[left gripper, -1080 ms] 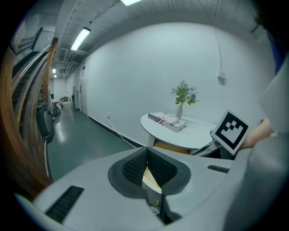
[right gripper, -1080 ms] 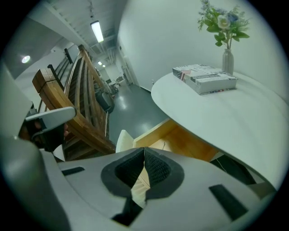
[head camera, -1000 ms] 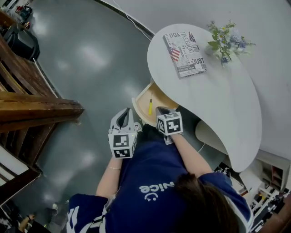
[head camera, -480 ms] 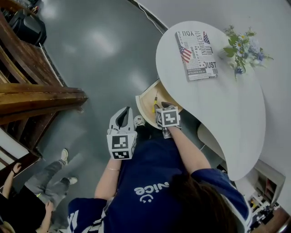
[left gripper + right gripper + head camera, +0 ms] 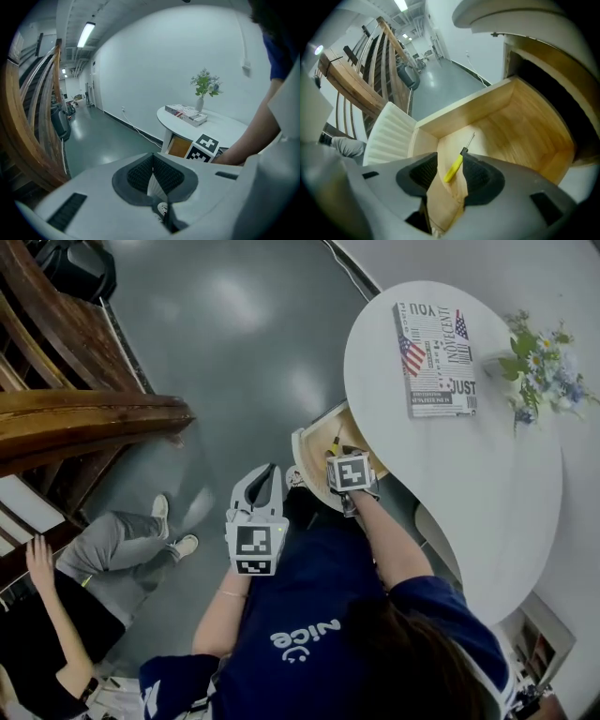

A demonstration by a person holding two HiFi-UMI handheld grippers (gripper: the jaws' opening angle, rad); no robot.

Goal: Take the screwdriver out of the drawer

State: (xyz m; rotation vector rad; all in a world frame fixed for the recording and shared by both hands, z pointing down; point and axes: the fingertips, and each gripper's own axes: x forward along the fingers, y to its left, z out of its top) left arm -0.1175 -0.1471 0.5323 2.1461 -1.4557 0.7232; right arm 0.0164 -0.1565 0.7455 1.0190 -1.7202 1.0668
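Note:
A yellow-handled screwdriver (image 5: pixel 453 169) lies on the floor of the open wooden drawer (image 5: pixel 464 112) under the round white table. My right gripper (image 5: pixel 450 160) points steeply down into the drawer. Its jaws are opening, with the screwdriver's handle between the pads but not pressed by them. In the head view the right gripper (image 5: pixel 342 461) covers most of the drawer (image 5: pixel 307 442), and only a bit of the screwdriver (image 5: pixel 335 441) shows. My left gripper (image 5: pixel 262 480) hangs left of the drawer above the floor. In its own view the left gripper (image 5: pixel 153 158) has its pads together and holds nothing.
The white table (image 5: pixel 487 465) carries a book (image 5: pixel 441 357) and a vase of flowers (image 5: pixel 544 381). The drawer's ribbed white front (image 5: pixel 389 136) faces me. A wooden stair rail (image 5: pixel 84 418) runs along the left. Another person (image 5: pixel 112 549) sits on the floor at lower left.
My right gripper has sunk into the drawer and its jaws have spread around the screwdriver. The left gripper has barely moved. A seated person has come into view at the left.

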